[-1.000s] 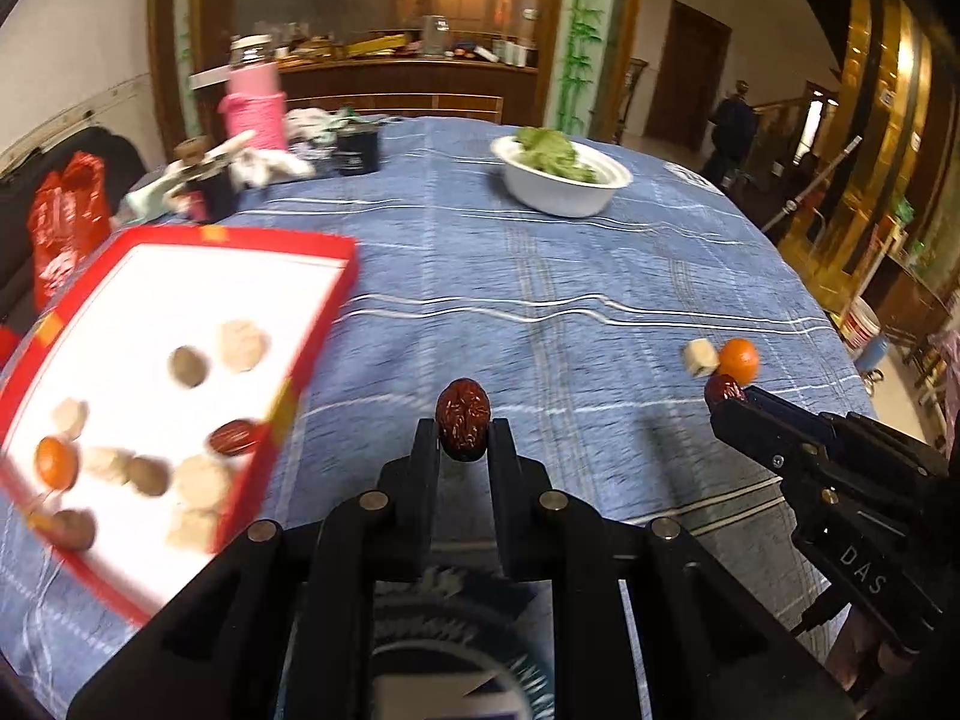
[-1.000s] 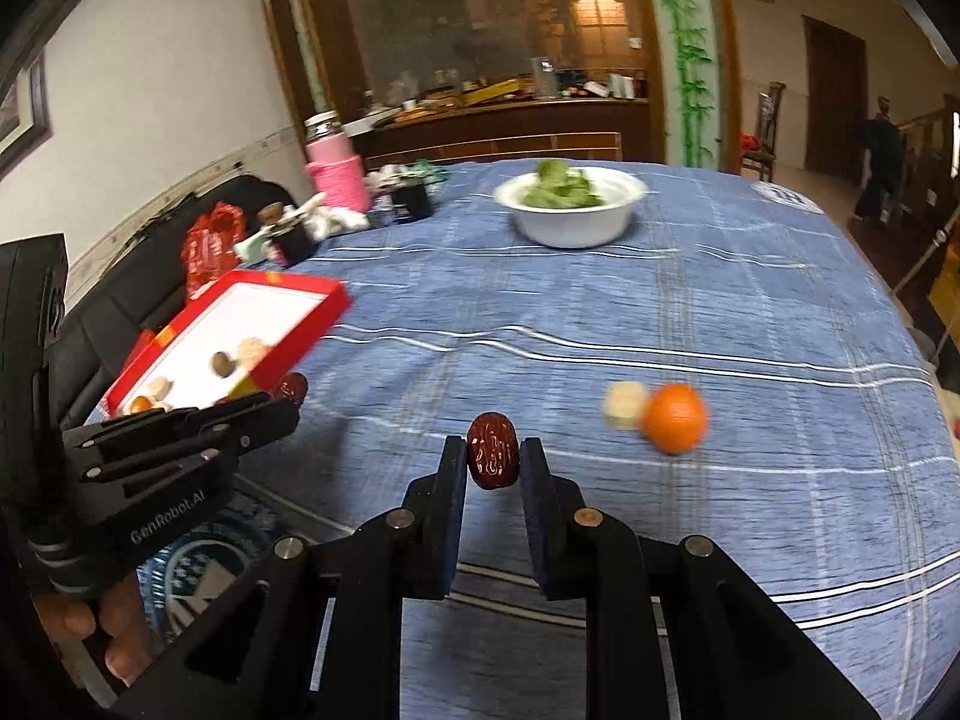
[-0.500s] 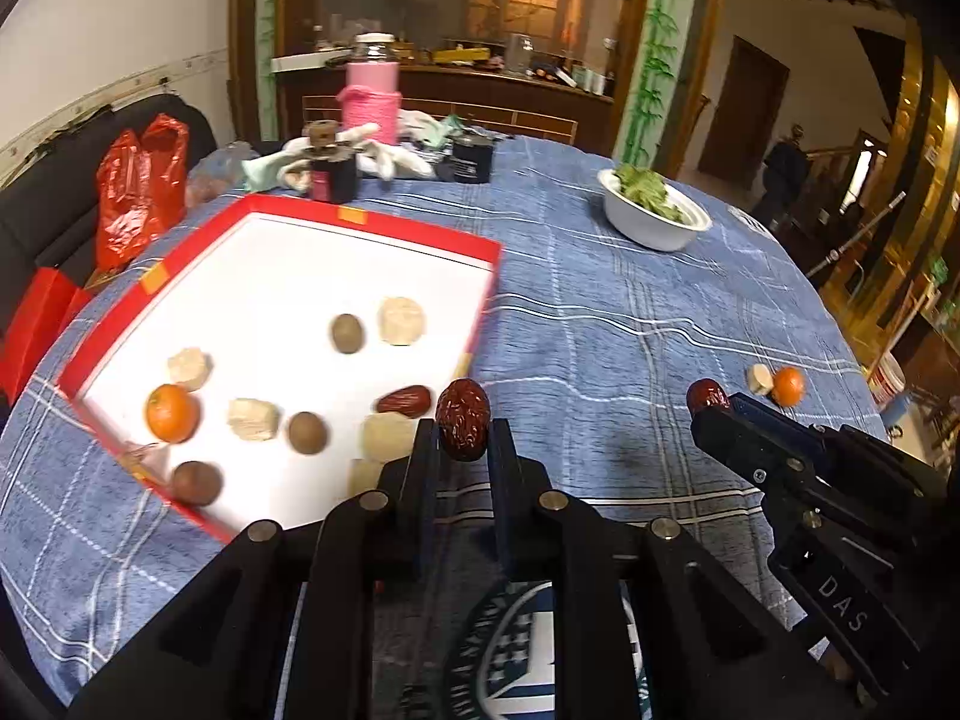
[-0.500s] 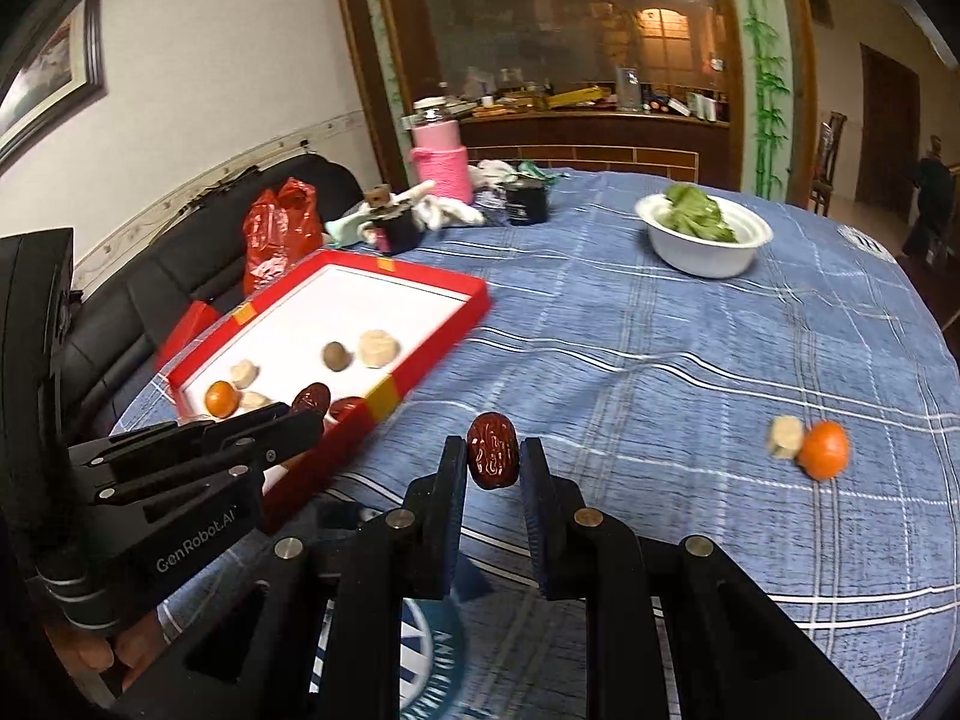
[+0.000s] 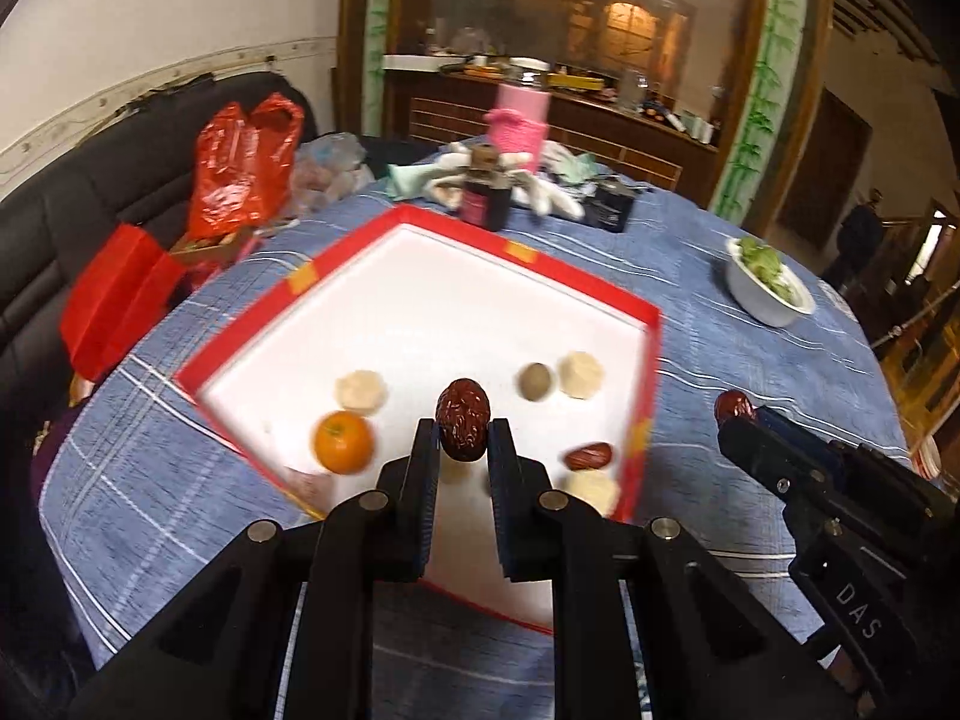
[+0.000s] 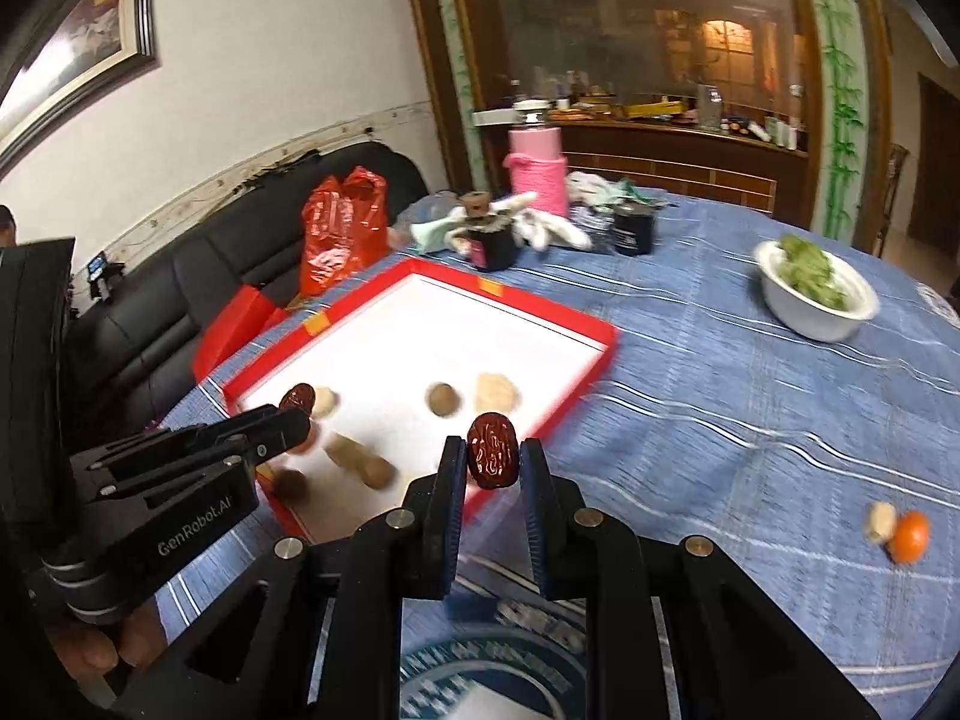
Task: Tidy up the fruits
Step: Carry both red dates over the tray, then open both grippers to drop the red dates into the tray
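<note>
Red dates (image 5: 462, 427) sit clamped in both tongs above tray (image 5: 651, 324).

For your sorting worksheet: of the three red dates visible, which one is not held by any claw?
The red date lying in the tray, near its right wall; the other two are each pinched in a claw.

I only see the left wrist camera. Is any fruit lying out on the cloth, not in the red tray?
Observer: Yes. The right wrist view shows an orange on the cloth, far to the right of the tray.
Operator: Is it all alone?
Observer: No, a pale piece lies right beside it, on its left.
Operator: What is the right hand-held gripper holding? I only see a red tip.
Observer: A whole wrinkled date, pinched upright between its two fingers.
</note>
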Demonstrator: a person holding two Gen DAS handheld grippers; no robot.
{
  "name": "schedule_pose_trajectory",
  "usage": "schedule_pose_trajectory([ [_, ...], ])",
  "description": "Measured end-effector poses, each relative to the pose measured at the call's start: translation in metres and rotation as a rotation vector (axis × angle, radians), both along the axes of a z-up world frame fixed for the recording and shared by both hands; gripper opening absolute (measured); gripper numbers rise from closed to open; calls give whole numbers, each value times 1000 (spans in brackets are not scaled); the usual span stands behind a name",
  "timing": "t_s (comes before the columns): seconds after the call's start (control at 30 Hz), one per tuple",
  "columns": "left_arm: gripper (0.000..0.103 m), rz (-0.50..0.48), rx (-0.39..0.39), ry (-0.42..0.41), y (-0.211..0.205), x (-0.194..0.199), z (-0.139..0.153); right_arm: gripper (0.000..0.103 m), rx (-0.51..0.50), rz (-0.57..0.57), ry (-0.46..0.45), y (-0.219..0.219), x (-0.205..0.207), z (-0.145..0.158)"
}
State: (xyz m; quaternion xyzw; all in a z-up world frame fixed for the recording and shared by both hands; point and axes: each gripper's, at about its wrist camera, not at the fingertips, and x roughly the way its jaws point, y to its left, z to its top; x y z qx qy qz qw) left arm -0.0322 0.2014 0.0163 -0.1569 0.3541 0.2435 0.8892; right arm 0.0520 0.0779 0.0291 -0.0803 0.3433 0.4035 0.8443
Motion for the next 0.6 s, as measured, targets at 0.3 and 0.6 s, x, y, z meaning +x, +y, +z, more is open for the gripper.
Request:
schedule_pose_trajectory([
  [0.3, 14, 45, 13, 48, 22, 6, -13, 18, -16, 60, 25, 52, 3, -12],
  [0.6, 14, 58, 13, 82, 27, 15, -20, 18, -56, 65, 64, 72, 21, -32],
])
